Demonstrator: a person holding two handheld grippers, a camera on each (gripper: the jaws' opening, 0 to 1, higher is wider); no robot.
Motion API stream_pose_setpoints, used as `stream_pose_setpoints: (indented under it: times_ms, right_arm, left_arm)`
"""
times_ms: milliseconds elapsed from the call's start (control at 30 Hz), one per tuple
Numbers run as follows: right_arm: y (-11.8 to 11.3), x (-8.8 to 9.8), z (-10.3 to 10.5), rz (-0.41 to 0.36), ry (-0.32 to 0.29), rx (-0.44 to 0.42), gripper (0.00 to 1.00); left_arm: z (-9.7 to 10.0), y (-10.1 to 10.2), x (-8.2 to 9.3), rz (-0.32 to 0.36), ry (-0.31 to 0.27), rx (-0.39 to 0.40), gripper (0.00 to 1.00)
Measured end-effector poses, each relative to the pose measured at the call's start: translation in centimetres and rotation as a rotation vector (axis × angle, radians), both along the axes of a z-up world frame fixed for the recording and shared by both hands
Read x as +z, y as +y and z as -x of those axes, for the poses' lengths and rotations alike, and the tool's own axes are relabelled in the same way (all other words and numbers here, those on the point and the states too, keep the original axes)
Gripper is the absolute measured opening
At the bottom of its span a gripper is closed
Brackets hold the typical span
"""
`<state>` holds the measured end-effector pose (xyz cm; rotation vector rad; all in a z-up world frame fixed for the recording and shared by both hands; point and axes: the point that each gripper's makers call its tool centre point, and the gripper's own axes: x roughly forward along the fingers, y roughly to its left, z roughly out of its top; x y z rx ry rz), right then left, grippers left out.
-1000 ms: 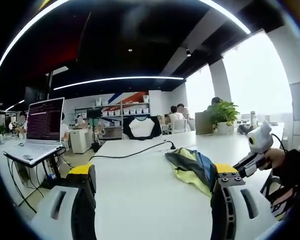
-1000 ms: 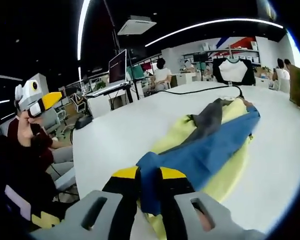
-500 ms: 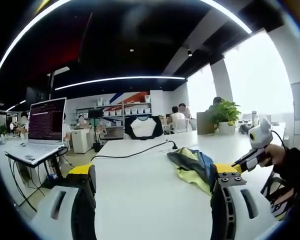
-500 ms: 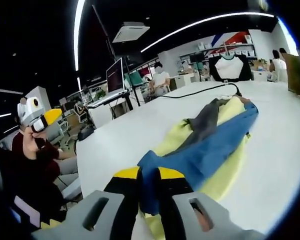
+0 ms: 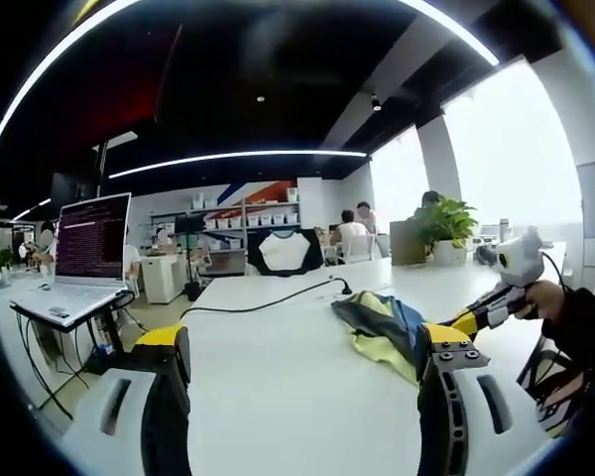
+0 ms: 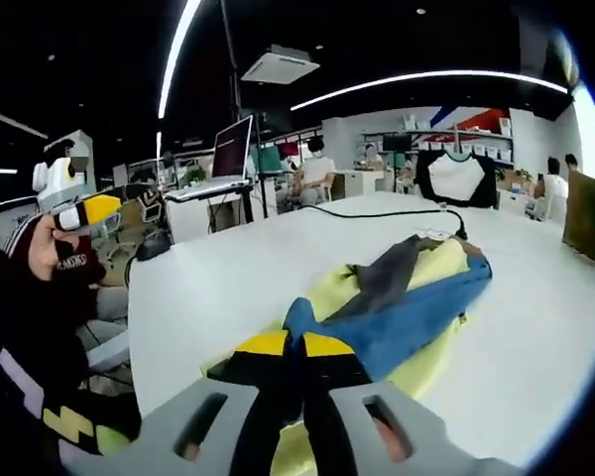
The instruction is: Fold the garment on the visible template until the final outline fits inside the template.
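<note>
- Laptop (image 5: 84,248) stands well off to the left of the left gripper (image 5: 302,382), beyond the table's edge on its own stand, so it is out of the way of the folding.
- Left gripper's jaws stand wide apart with only bare white table (image 5: 278,397) between them; it holds nothing and hovers above the surface, probably waiting for its turn at a fold.
- Black cable (image 5: 268,300) runs across the table ahead of that gripper, short of the cloth.
- Garment (image 5: 382,332), yellow, blue and grey, lies bunched ahead and to the right of the left gripper, just past its right jaw.
- In the right gripper view, the other gripper is at far left, held up near the person's body, well apart from the cloth.
- Right gripper (image 6: 296,369) has its jaws pressed together on the near blue edge of the garment (image 6: 407,307), which stretches away from it along the table (image 6: 208,288); this pinch seems meant to lift or drag that end over for a fold.
- No template outline can be made out on the table, so fit cannot be judged; the cloth looks loosely rumpled, not yet neatly folded.
- Black and white shirt (image 6: 456,177) hangs on display far beyond the table, not part of the work.
</note>
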<state>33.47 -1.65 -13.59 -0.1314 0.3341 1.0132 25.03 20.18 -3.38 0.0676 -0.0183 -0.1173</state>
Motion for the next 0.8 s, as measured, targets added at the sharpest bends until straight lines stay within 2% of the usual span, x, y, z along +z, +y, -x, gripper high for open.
stream_pose_setpoints:
  times_ms: [67, 167, 233, 300, 367, 533, 633, 800]
  right_arm:
    - [0.3, 0.2, 0.2, 0.004, 0.002, 0.02, 0.0]
    - [0.1, 1.4, -0.3, -0.022, 0.009, 0.001, 0.0]
    - [0.0, 2.4, -0.3, -0.064, 0.046, 0.005, 0.0]
    - [-0.3, 3.0, -0.6, -0.062, 0.03, 0.007, 0.0]
    - [-0.9, 3.8, -1.3, -0.029, -0.016, -0.012, 0.0]
    - [-2.4, 6.1, -2.5, -0.025, -0.043, -0.04, 0.0]
    - [-3.5, 7.9, -3.4, -0.008, -0.095, -0.068, 0.0]
    - [-4.7, 9.7, -4.5, 0.023, -0.15, -0.097, 0.0]
  left_arm:
    - [0.0, 0.0, 0.1, 0.001, -0.002, 0.001, 1.0]
    - [0.0, 0.0, 0.1, 0.002, -0.003, -0.001, 1.0]
    - [0.0, 0.0, 0.0, 0.002, -0.001, -0.001, 1.0]
    - [0.0, 0.0, 0.1, 0.003, -0.004, -0.001, 1.0]
    - [-0.1, -0.1, 0.0, 0.003, -0.001, -0.003, 1.0]
    - [-0.3, -0.4, -0.4, 0.004, 0.01, -0.01, 1.0]
    - [-0.4, -0.6, -0.5, 0.001, 0.014, -0.014, 1.0]
    - [-0.4, -0.6, -0.3, -0.009, 0.006, -0.011, 1.0]
